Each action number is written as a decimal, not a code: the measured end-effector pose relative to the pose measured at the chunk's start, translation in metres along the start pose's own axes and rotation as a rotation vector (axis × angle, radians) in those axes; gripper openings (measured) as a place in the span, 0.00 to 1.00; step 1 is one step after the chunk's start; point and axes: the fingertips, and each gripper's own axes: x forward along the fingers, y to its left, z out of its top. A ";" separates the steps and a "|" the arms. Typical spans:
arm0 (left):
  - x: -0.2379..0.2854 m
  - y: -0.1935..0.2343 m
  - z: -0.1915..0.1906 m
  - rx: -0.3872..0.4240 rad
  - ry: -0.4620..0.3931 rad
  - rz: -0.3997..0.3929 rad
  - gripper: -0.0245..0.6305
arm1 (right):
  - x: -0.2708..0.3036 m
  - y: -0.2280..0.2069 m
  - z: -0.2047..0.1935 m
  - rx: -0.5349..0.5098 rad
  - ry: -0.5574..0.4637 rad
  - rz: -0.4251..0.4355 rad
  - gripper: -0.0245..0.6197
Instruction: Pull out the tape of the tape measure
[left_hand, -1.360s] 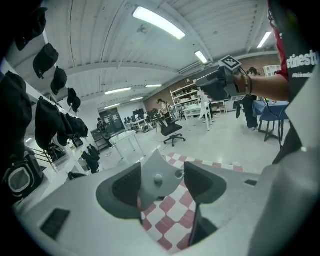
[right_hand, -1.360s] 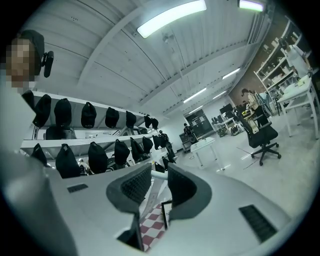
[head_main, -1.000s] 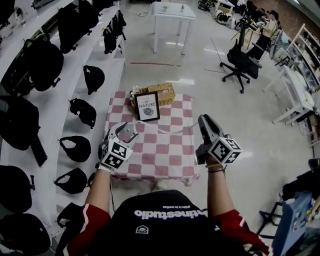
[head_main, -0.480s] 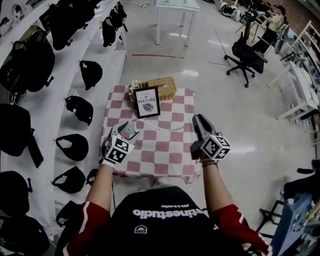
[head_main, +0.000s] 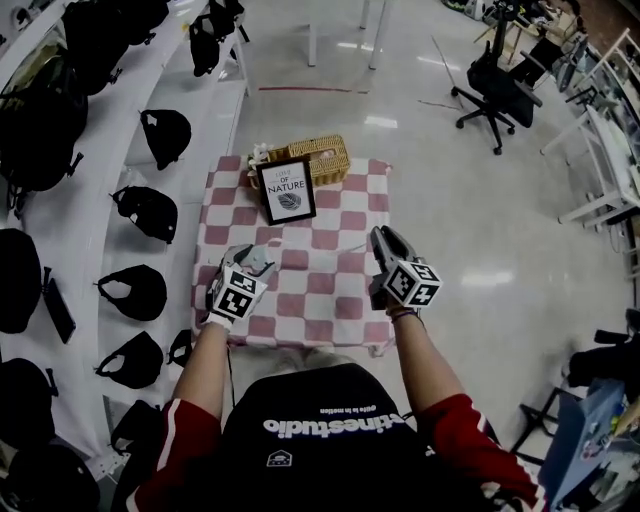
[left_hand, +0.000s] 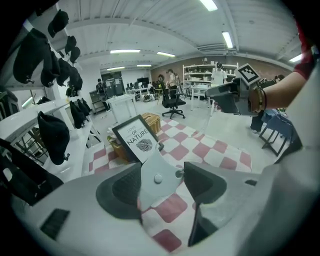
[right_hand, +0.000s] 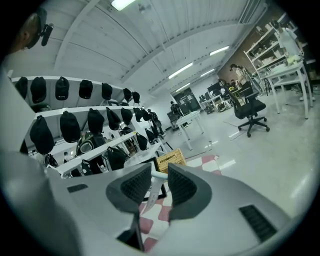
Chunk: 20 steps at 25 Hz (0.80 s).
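Note:
My left gripper (head_main: 255, 258) is shut on a small grey tape measure (head_main: 262, 262) above the left side of the checkered table (head_main: 310, 310). In the left gripper view its grey case (left_hand: 156, 182) fills the gap between the pads. A thin pale tape (head_main: 340, 247) runs from it to my right gripper (head_main: 383, 238), which hovers over the table's right edge. In the right gripper view the white tape end (right_hand: 146, 194) is pinched between the dark pads (right_hand: 135, 187) of the right gripper (right_hand: 159, 181).
A framed "Nature" picture (head_main: 287, 190) leans on a wicker basket (head_main: 315, 160) at the table's far side. White shelves with black caps (head_main: 150, 212) run along the left. An office chair (head_main: 497, 88) stands far right on the shiny floor.
The right gripper has moved left, from beyond the table's right edge to over it, closer to the left gripper. Both grips look unchanged. The head view has tilted slightly.

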 end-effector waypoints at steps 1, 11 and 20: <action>0.005 0.001 -0.004 -0.003 0.009 -0.002 0.45 | 0.002 -0.006 -0.006 0.001 0.015 -0.010 0.20; 0.050 0.005 -0.046 -0.025 0.123 -0.033 0.45 | 0.027 -0.045 -0.062 0.035 0.116 -0.051 0.20; 0.085 0.001 -0.069 -0.046 0.178 -0.054 0.45 | 0.043 -0.067 -0.097 0.042 0.178 -0.082 0.20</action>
